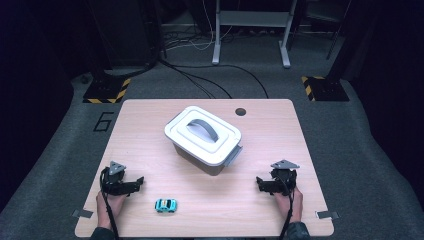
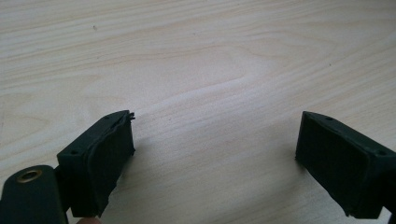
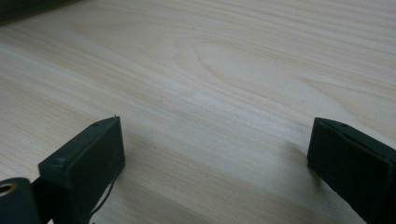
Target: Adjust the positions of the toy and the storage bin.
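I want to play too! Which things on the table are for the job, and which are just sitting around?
For the job:
- small blue toy car, nearest the left gripper
- grey plastic box with white lid and grey handle
- right gripper, open like the left

Just around:
- black cables on the grey floor
- grey metal stand

centre: white lidded plastic box with grey handle [image 1: 204, 135] blocks the wooden table [image 1: 140, 125]
front left: small blue toy car [image 1: 165, 205]
sides: open
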Demonstrator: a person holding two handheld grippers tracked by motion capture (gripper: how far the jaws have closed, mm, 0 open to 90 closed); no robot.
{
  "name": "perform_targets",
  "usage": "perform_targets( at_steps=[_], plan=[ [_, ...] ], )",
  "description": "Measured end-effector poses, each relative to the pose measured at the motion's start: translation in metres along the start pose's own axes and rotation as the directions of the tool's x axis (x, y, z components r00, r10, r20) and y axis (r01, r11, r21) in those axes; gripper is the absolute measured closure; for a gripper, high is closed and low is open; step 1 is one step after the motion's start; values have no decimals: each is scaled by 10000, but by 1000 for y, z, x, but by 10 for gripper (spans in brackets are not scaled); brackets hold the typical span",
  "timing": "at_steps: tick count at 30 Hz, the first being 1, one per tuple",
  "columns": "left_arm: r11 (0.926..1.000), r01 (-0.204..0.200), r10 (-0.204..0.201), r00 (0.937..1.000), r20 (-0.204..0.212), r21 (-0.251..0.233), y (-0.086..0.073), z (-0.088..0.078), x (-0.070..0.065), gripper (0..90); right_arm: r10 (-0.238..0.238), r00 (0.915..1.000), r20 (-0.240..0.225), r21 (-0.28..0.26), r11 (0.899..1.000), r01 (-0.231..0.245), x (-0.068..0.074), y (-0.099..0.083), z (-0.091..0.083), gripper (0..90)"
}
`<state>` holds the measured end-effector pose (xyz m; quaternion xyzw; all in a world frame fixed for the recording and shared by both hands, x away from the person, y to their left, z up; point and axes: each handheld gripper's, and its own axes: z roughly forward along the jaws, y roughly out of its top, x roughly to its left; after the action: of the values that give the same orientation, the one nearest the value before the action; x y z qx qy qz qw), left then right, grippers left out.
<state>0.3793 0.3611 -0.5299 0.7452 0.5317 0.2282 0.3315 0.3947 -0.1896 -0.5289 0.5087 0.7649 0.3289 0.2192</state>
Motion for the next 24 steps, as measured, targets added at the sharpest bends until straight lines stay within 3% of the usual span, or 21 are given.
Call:
perform_targets(
  at_steps=[23, 24],
  plan=[
    [10000, 18, -18, 10000, -29, -47, 0, 0, 0, 117, 142, 9998, 132, 8, 9999, -142, 2, -1, -1, 37],
    [10000, 4, -4, 10000, -10, -44, 0, 0, 0, 117, 164, 9998, 110, 237, 9996, -167, 2, 1, -1, 37]
  ],
)
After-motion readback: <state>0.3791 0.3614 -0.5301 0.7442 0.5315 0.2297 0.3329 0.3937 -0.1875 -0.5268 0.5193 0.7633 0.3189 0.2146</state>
